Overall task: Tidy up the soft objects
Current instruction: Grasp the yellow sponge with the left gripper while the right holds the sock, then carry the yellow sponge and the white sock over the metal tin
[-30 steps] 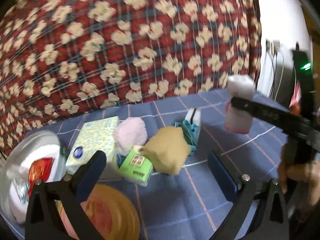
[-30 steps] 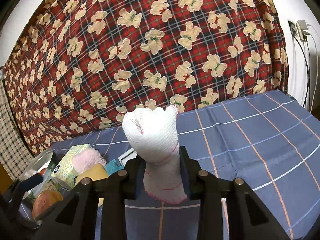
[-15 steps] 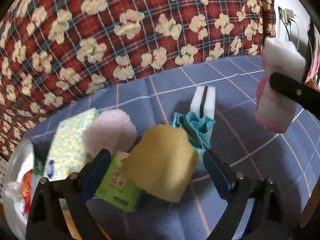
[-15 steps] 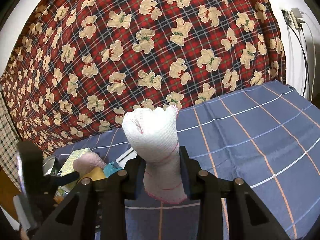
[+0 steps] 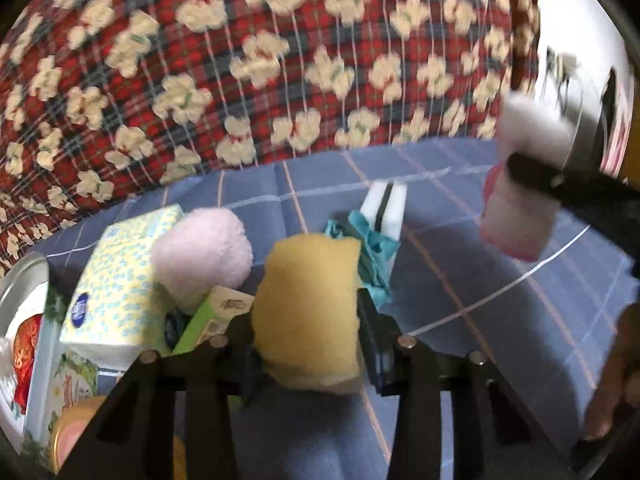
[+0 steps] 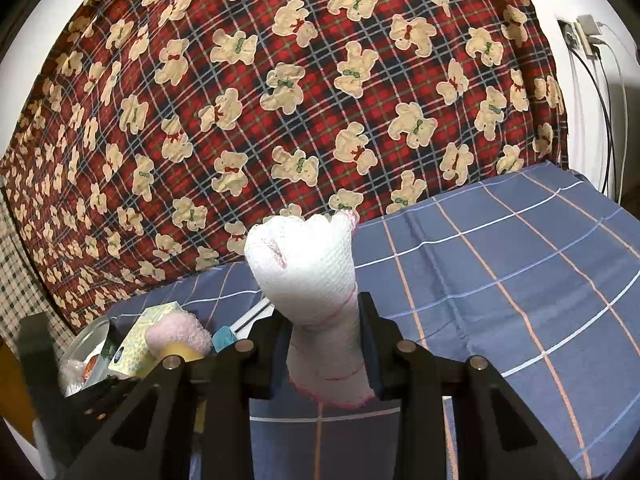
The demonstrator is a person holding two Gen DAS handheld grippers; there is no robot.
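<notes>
L gripper [image 5: 306, 332] clamps yellow sponge [image 5: 308, 312], hiding its lower sides; view blurred.

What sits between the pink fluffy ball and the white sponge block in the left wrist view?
The yellow sponge gripped by the left gripper, with the teal cloth just behind it, lies between the pink ball and white sponge block.

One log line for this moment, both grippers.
left gripper: shut on yellow sponge | right gripper: shut on white cloth, held above blue checked sheet
</notes>
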